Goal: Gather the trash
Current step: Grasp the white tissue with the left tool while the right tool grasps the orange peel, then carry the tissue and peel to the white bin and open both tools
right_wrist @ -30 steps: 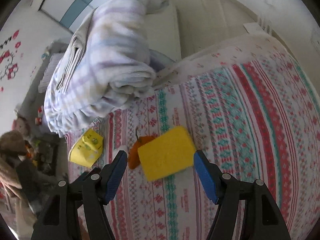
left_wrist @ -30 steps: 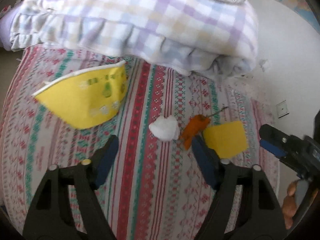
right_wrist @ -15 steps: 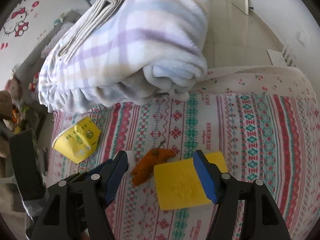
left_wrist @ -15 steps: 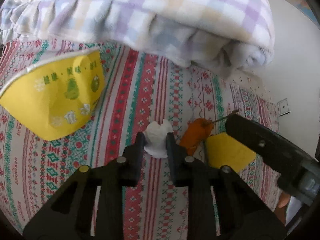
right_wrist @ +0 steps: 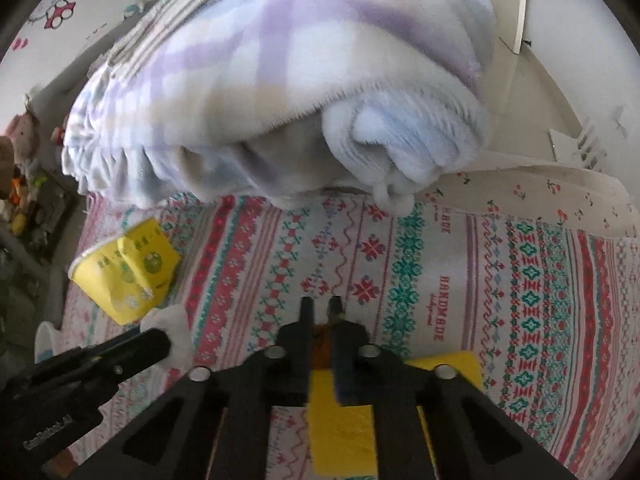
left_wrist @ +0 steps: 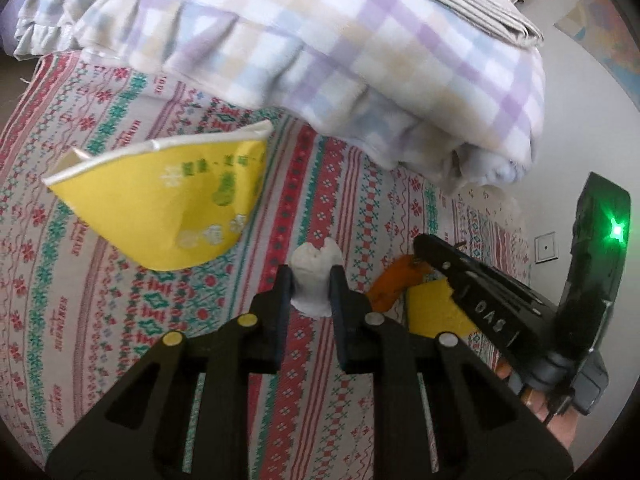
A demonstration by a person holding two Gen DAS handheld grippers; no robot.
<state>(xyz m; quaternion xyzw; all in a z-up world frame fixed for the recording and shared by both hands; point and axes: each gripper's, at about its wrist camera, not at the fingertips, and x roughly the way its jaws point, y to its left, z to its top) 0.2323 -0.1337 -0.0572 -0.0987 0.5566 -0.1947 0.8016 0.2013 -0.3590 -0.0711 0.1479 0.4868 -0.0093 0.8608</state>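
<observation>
White crumpled tissue sits pinched between the narrow jaws of the left gripper, low centre of its view; the right gripper is closed on the orange scrap. Both pieces remain on the bedsheet. Yellow sponge and yellow paper cup, upper left, lie uncollected.

Soft, even daylight fills both views, brightest on the pale wall at the upper right. Shadows are faint; a dim band lies under the folded blanket, whose plaid is smeared by motion blur. Fisheye curvature bends the bed stripes, and black vignetting rings the corners. A green lamp flares into a star.
</observation>
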